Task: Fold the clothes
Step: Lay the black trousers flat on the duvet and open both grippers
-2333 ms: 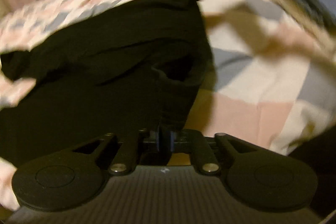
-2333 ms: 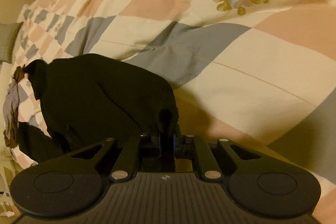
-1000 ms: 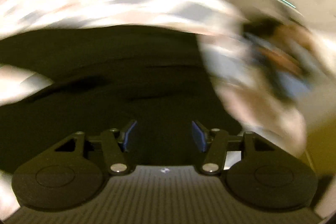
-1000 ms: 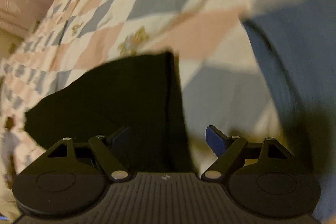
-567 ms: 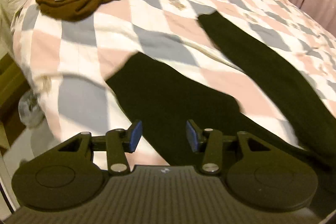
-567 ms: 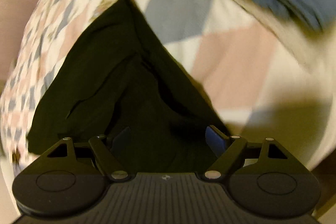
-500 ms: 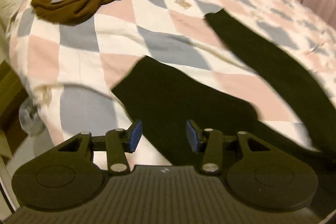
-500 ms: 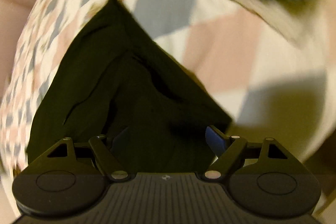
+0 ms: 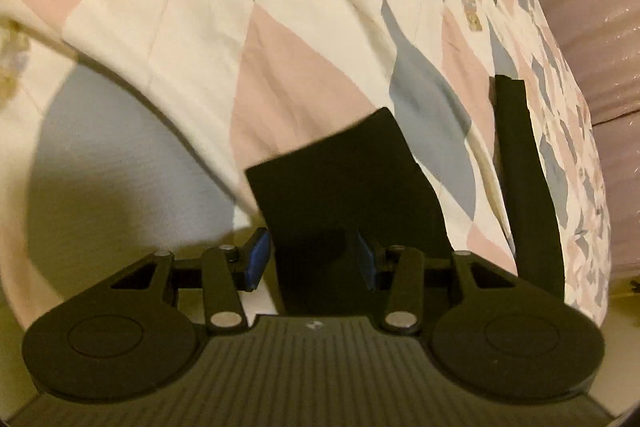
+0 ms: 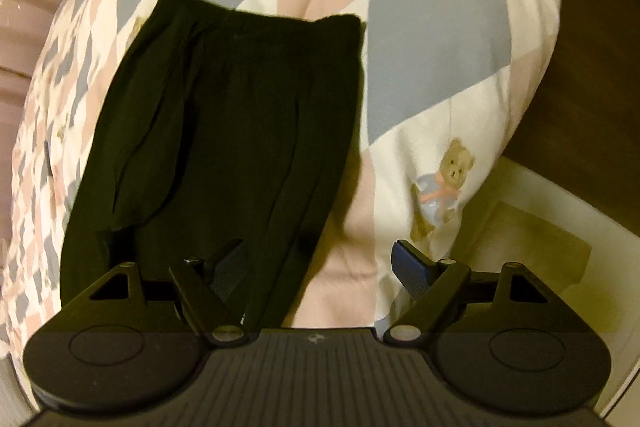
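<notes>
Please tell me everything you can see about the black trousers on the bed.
The black trousers look like soft, matte fabric and lie flat on the pink, grey and cream checked quilt. In the right wrist view the waistband end points away, with long creases and one loose fold along the side. In the left wrist view the two legs lie apart, with quilt showing between them. The left gripper has open jaws on either side of one leg end. The right gripper is open over the garment's edge.

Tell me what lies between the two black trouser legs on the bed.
Only bare checked quilt lies between the near trouser leg and the far trouser leg; the left wrist view shows it.
</notes>
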`<action>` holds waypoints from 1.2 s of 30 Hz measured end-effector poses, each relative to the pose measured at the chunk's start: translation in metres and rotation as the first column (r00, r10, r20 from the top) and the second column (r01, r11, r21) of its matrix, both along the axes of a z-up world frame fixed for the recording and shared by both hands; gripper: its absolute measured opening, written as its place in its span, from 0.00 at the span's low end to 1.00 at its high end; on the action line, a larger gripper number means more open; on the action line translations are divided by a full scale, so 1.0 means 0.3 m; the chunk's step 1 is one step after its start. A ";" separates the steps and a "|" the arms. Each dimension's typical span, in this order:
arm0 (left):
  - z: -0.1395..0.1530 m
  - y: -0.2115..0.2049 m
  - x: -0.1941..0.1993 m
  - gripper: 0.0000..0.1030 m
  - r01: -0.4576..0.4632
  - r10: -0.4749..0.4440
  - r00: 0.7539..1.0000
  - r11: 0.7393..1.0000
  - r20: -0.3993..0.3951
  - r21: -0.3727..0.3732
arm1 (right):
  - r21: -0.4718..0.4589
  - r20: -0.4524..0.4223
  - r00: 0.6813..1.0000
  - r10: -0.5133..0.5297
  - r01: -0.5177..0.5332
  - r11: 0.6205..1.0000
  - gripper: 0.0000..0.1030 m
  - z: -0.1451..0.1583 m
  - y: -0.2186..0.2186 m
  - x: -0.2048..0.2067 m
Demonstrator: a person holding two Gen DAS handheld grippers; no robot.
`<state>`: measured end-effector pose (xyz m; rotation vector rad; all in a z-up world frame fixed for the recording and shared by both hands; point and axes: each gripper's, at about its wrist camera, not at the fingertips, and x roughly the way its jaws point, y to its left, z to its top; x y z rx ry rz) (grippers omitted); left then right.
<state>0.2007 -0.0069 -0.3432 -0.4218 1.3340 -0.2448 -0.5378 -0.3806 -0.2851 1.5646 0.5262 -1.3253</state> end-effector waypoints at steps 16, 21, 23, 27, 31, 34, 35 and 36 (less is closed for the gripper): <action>0.158 0.034 -0.086 0.06 0.102 -0.110 0.973 0.993 0.201 0.053 | -0.084 0.041 0.992 -0.121 0.124 0.989 0.78 -0.094 -0.157 -0.142; 0.283 0.077 -0.123 0.06 0.153 -0.176 0.948 0.983 0.265 0.106 | -0.101 0.068 0.990 -0.125 0.132 0.986 0.67 -0.166 -0.231 -0.152; 0.294 0.068 -0.135 0.06 0.184 -0.219 0.937 0.971 0.273 0.150 | -0.094 0.054 0.993 -0.107 0.112 0.989 0.66 -0.203 -0.261 -0.144; 0.316 0.058 -0.156 0.06 0.226 -0.279 0.912 0.954 0.302 0.199 | -0.086 -0.006 1.000 0.008 -0.008 0.996 0.02 -0.196 -0.315 -0.099; 0.339 0.048 -0.176 0.06 0.264 -0.337 0.883 0.932 0.326 0.249 | -0.106 -0.027 0.996 0.086 -0.088 0.990 0.01 -0.072 -0.344 -0.111; 0.356 0.041 -0.192 0.07 0.291 -0.381 0.859 0.913 0.343 0.287 | -0.089 -0.059 0.991 0.116 -0.121 0.989 0.01 -0.062 -0.342 -0.129; 0.362 0.038 -0.197 0.09 0.299 -0.396 0.850 0.906 0.347 0.299 | -0.083 -0.069 0.990 0.127 -0.132 0.988 0.01 -0.059 -0.341 -0.134; 0.315 0.034 -0.204 0.09 0.308 -0.411 0.858 0.891 0.308 0.332 | -0.078 -0.079 0.987 0.137 -0.143 0.987 0.01 -0.056 -0.341 -0.140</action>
